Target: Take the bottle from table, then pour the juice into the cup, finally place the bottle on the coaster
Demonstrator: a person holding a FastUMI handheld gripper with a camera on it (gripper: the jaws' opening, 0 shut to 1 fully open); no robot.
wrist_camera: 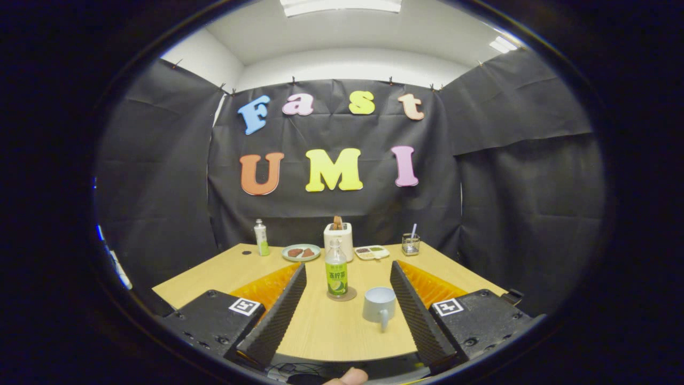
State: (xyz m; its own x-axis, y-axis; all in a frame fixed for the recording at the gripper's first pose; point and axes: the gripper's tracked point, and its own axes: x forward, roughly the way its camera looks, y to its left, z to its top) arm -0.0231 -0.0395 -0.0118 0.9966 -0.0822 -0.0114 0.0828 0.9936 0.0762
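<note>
A clear juice bottle with a green label stands upright on a round brown coaster on the wooden table. A pale blue-grey cup with its handle turned toward me sits just right of the coaster, close to the right finger. My gripper is open wide, with bottle and cup standing apart from both fingers in the gap between them. Nothing is held.
Along the table's far edge stand a small white-and-green bottle, a plate with food, a white toaster, a divided snack dish and a glass with a straw. A fingertip shows below the table's near edge.
</note>
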